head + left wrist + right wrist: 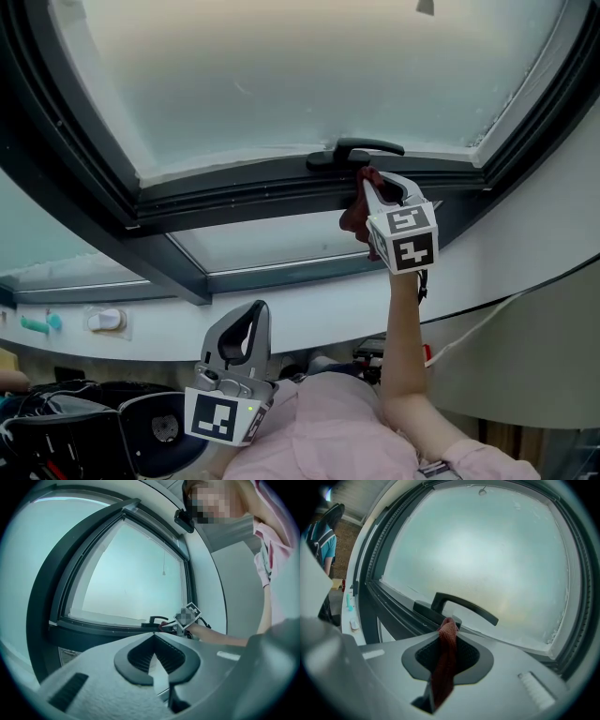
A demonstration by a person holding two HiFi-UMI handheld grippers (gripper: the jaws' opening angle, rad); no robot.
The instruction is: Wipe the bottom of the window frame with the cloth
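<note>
Wiping progress: we press the cloth (446,660) to the frame (239,190), at its bottom rail; we judge most of the rail still unwiped.
Right gripper (368,185): jaws clamped on the red cloth, which hangs between them.
Left gripper (251,314): jaws together, empty, held low, well apart from the window.
In the way: the handle (463,607) juts out just beside the cloth.

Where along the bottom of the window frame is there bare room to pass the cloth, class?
Bare: the long stretch of bottom rail left of the handle; a shorter stretch right of it. Crowded: at the handle, where the right tongs hold the cloth.
</note>
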